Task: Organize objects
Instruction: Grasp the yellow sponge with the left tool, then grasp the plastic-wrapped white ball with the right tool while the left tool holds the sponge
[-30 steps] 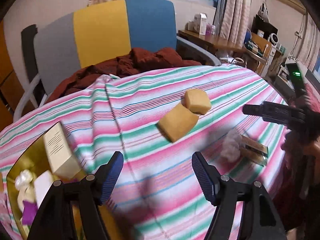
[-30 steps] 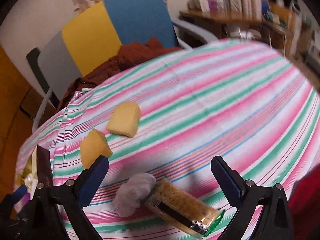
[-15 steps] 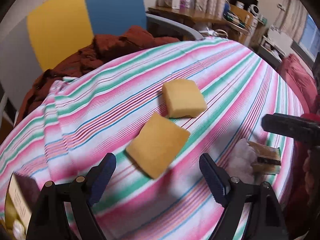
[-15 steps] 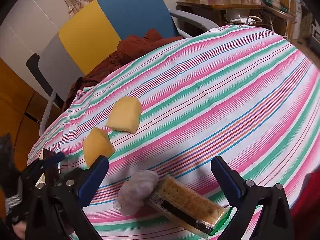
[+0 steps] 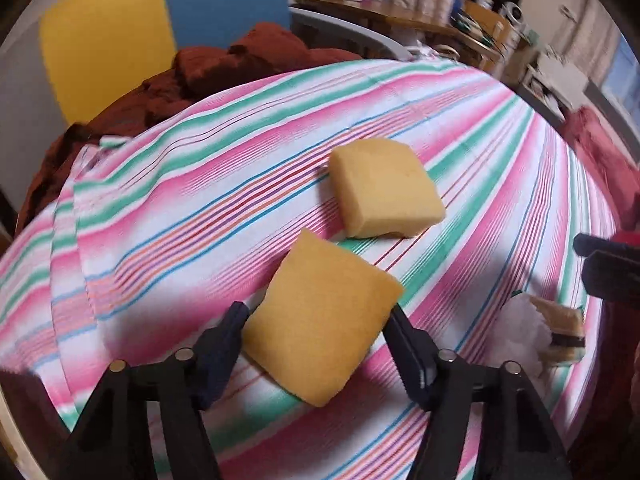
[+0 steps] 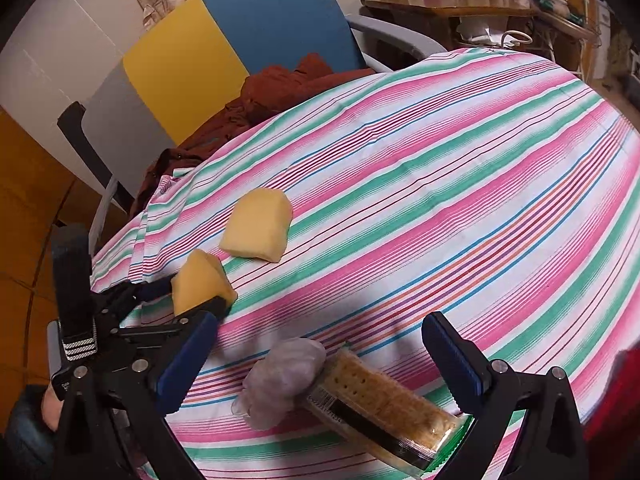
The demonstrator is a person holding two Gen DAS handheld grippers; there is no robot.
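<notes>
Two yellow sponges lie on the striped tablecloth point(image 5: 200, 208). My left gripper point(image 5: 316, 316) is closing its jaws on the near sponge point(image 5: 320, 328), and both pads touch its sides. In the right wrist view that sponge point(image 6: 200, 284) sits tilted between the left gripper's fingers point(image 6: 216, 304). The far sponge point(image 5: 384, 188) rests free just beyond it. My right gripper point(image 6: 320, 324) hangs open above a clear pack of crackers point(image 6: 384, 408) and a white crumpled wad point(image 6: 284, 380), touching neither.
A chair with grey, yellow and blue panels point(image 6: 224, 40) stands behind the table with a rust-red cloth point(image 6: 280, 88) heaped on its seat. A cluttered wooden desk point(image 6: 452, 4) is at the back right. The table's near edge runs close under both grippers.
My left gripper came forward and down over the near sponge, opened wide, then closed around it. The right gripper stayed over the cracker pack.
</notes>
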